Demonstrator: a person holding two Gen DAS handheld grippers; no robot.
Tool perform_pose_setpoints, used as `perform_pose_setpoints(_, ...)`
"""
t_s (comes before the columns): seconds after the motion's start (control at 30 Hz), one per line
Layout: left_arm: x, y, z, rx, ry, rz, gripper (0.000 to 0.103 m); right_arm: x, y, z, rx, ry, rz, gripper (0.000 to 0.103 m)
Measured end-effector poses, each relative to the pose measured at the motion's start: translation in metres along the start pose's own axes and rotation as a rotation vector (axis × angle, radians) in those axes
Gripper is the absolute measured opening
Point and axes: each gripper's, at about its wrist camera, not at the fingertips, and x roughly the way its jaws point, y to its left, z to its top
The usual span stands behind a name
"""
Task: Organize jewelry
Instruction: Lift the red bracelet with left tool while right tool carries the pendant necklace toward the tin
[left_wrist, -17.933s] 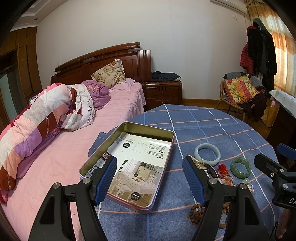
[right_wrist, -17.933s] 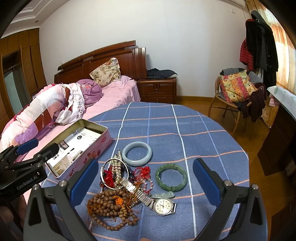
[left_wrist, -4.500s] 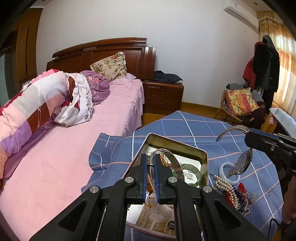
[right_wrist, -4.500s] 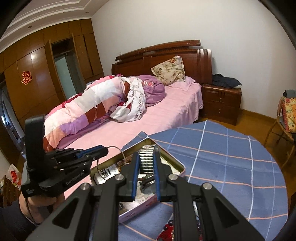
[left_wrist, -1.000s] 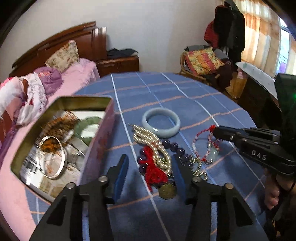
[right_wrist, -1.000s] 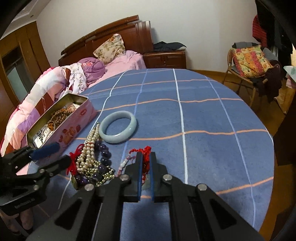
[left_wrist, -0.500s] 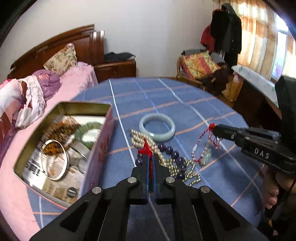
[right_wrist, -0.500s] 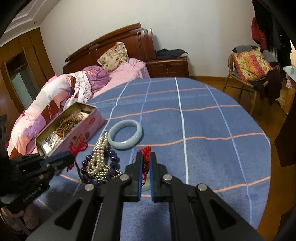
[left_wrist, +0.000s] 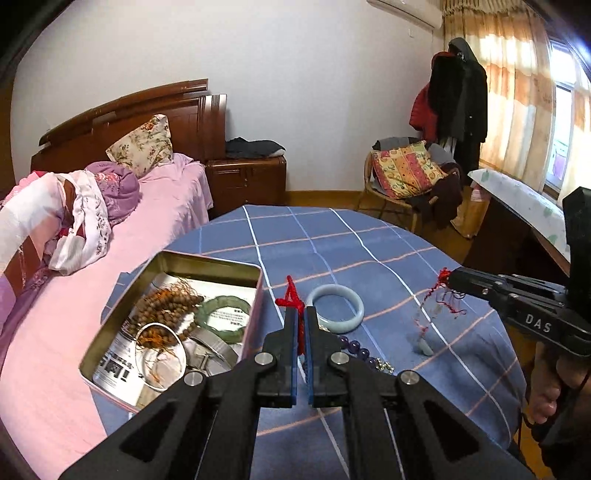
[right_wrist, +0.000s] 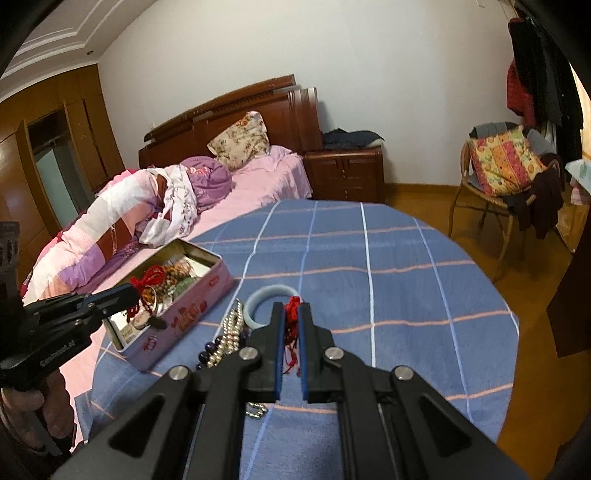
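Observation:
My left gripper (left_wrist: 300, 314) is shut on a red knotted cord (left_wrist: 291, 297), raised beside the open tin box (left_wrist: 212, 263); it also shows in the right wrist view (right_wrist: 131, 291) above the tin (right_wrist: 192, 306). The tin holds wooden beads (left_wrist: 162, 308), a green bangle (left_wrist: 221, 319) and a metal bangle (left_wrist: 159, 354). My right gripper (right_wrist: 291, 312) is shut on a red string necklace (right_wrist: 291, 332); in the left wrist view its pendant (left_wrist: 423, 347) hangs down to the cloth. A pale jade bangle (left_wrist: 334, 308), purple beads (left_wrist: 356, 350) and pearls (right_wrist: 229, 338) lie on the table.
The round table has a blue checked cloth (left_wrist: 369, 251). A pink bed (left_wrist: 155, 229) lies to the left, a nightstand (left_wrist: 245, 181) behind, and a chair with a patterned cushion (left_wrist: 406, 173) at the right. A desk edge (left_wrist: 517, 195) is at the far right.
Both grippers have lifted with their red cords. The left has moved toward the tin; the right necklace now hangs with its pendant touching the cloth.

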Motion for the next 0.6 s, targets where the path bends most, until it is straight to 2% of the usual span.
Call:
perform_pose_setpoints(0.43, -0.009, 0.029, 0.011, -0.041, -0.047, 0.046, 0.002, -0.014, 0.021, 0.021, -0.058, -0.071, 0.019, 0.007)
perform_pose_setpoints(0.53, -0.010, 0.032, 0.010, -0.046, -0.052, 0.049, 0.002, -0.009, 0.024, 0.021, -0.074, -0.052, 0.023, 0.007)
perform_pose_setpoints(0.57, -0.010, 0.032, 0.010, -0.046, -0.052, 0.049, 0.002, -0.004, 0.023, 0.018, -0.069, -0.040, 0.021, 0.009)
perform_pose_setpoints(0.6, -0.009, 0.033, 0.009, -0.047, -0.049, 0.048, 0.002, 0.001, 0.020, 0.016, -0.063, -0.015, 0.021, 0.019)
